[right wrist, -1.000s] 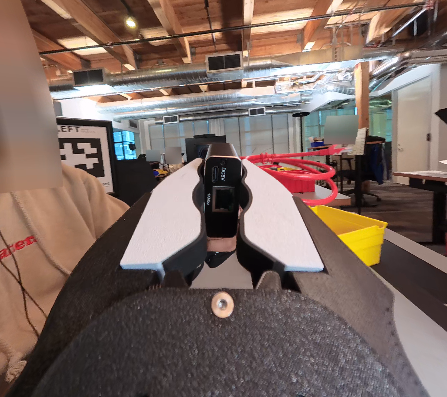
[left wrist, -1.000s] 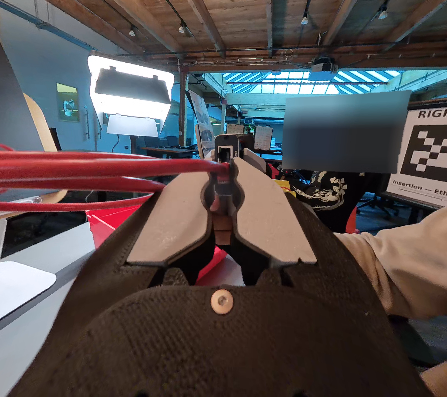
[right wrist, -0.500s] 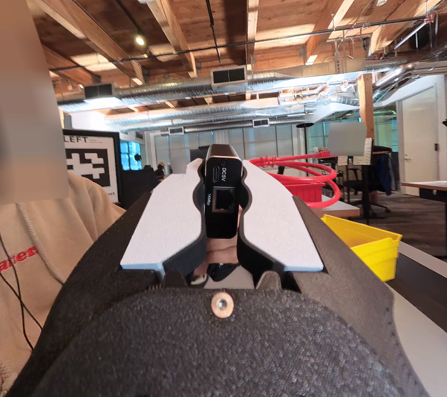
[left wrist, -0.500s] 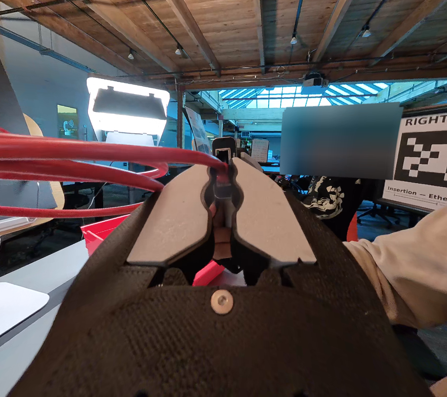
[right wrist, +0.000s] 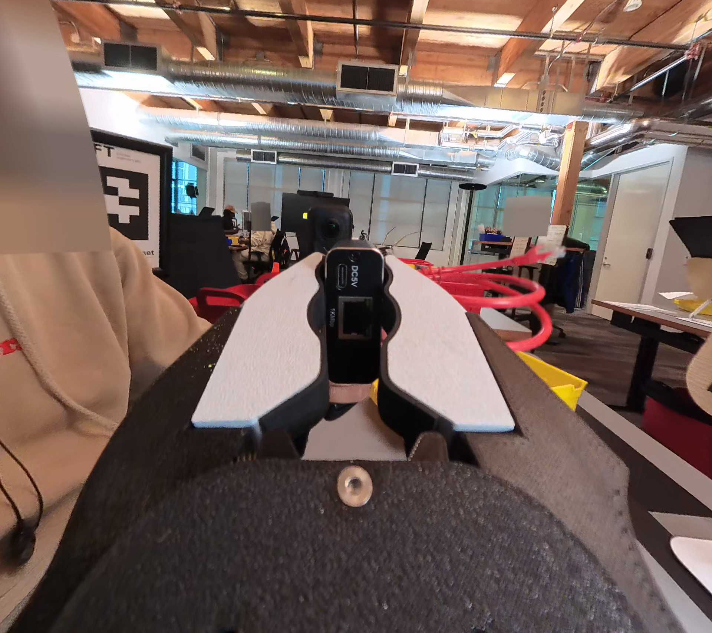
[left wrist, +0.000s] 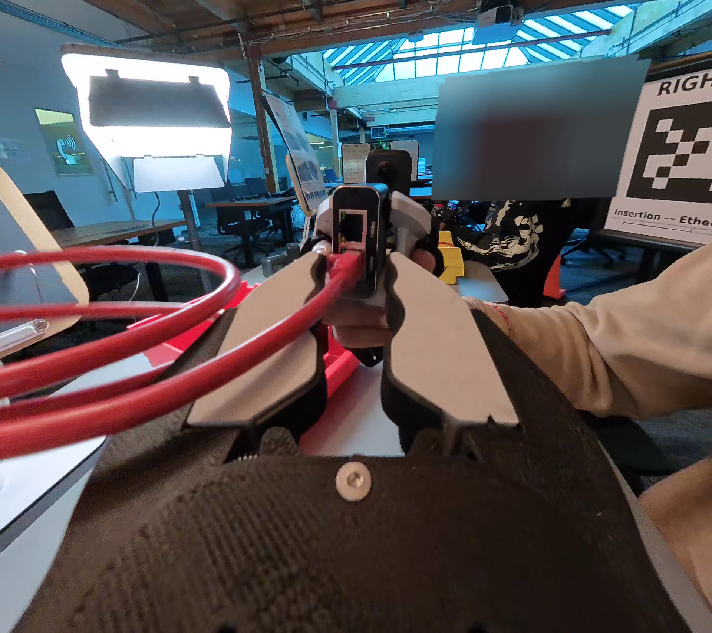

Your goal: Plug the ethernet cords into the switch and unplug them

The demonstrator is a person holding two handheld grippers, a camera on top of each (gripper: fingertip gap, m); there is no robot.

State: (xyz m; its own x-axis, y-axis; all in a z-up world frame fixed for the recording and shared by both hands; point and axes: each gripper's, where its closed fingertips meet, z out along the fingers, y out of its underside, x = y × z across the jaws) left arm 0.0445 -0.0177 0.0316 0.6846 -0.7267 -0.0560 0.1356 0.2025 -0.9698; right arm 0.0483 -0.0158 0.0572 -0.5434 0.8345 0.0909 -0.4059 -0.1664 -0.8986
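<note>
Ethernet cord point(left wrist: 162, 356), red and looped, had its plug seated in the lower port of the small black switch point(left wrist: 356, 236), which the right claw point(right wrist: 354, 310) clenched upright above the worktop point(right wrist: 497, 319). The left claw point(left wrist: 352, 267) stood released, its fingers point(left wrist: 269, 337) spread either side of the plug. One insertion looked done; the port above stayed empty, the cord's other plug point(right wrist: 539, 255) hung free, and unplugging remained.
</note>
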